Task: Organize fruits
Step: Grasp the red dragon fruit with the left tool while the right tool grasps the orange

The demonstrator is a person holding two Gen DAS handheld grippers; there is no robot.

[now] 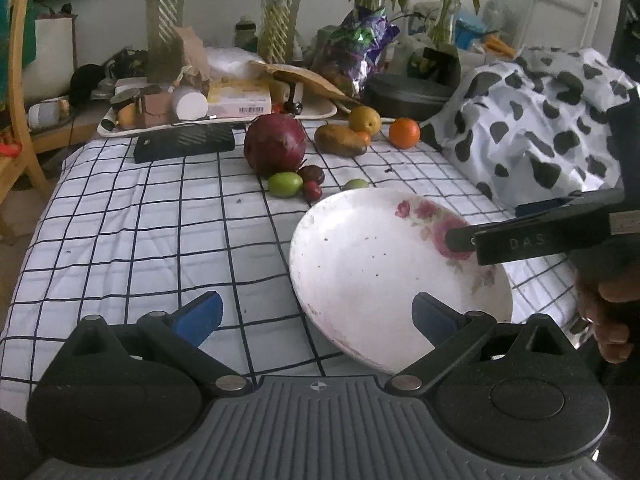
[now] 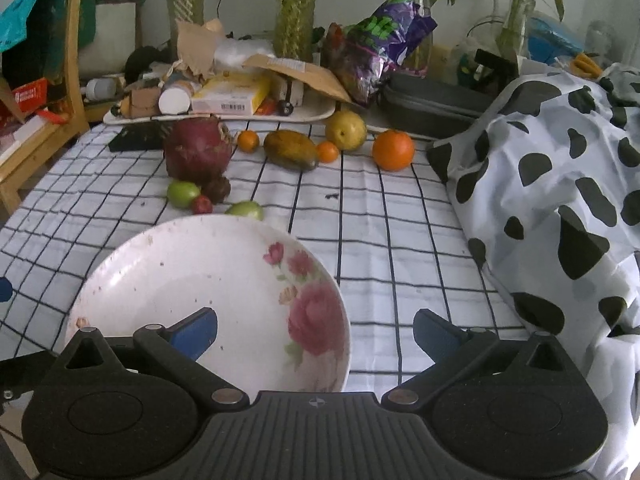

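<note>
Fruit is lying scattered across the upper middle of both frames on a checked cloth [image 2: 380,240], while a white plate [image 2: 192,280] with a pink rose print is sitting empty in the lower left of the right wrist view and at lower right of centre in the left wrist view [image 1: 372,264]. The left gripper [image 1: 318,316] is hovering at the bottom of its frame with its blue-padded jaws spread wide, the right-hand pad overlapping the plate's near rim and nothing between them. The right gripper [image 2: 316,328] is likewise standing with its jaws spread apart and empty, its left pad showing over the plate; seen from the left wrist camera, its black finger [image 1: 532,236] is reaching in from the right edge over the rose print, and whether it is touching the plate cannot be told. Beyond the plate, a dark red dragon fruit [image 2: 198,148] is resting beside two green plums [image 2: 183,194], a brownish mango [image 2: 290,150], a yellow pear [image 2: 346,130] and a large orange [image 2: 393,149]. A spotted black-and-white cloth [image 2: 552,184] is filling the right side
</note>
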